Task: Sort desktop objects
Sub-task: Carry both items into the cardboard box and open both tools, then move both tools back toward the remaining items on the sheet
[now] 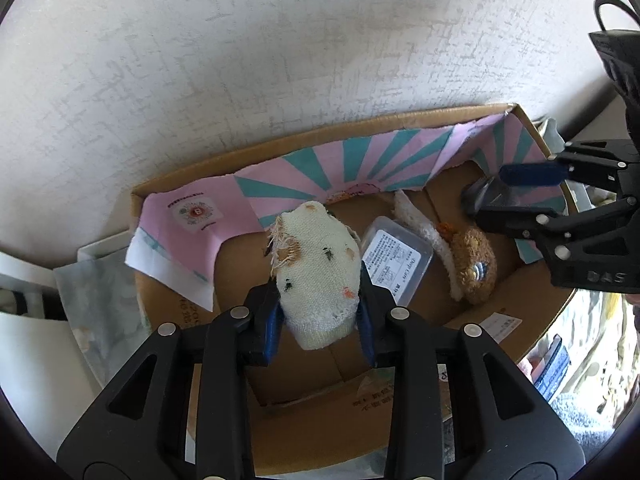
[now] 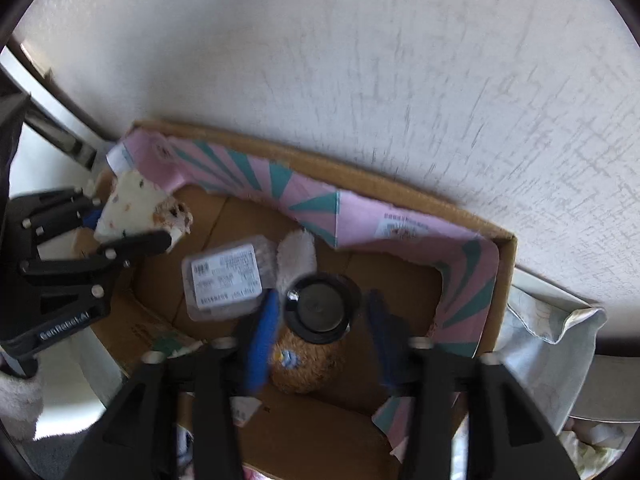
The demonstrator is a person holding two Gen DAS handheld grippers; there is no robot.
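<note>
My left gripper [image 1: 320, 316] is shut on a cream sock [image 1: 320, 272] with small coloured spots and holds it over the left part of a cardboard box [image 1: 304, 412]. The sock also shows in the right wrist view [image 2: 132, 208]. My right gripper [image 2: 320, 328] is open over the box's right part, with a round black object [image 2: 320, 308] falling or resting between its fingers, above a brown plush toy [image 2: 304, 364]. In the left wrist view the right gripper [image 1: 516, 196] and the black object [image 1: 488, 196] show at the right.
In the box lie a clear plastic case [image 1: 396, 260] with a white label and the plush toy [image 1: 472, 264] with a white part. A pink and teal paper [image 1: 344, 172] lines the box's back wall. A white textured wall [image 1: 280, 40] stands behind. Cloth [image 2: 552, 328] lies right of the box.
</note>
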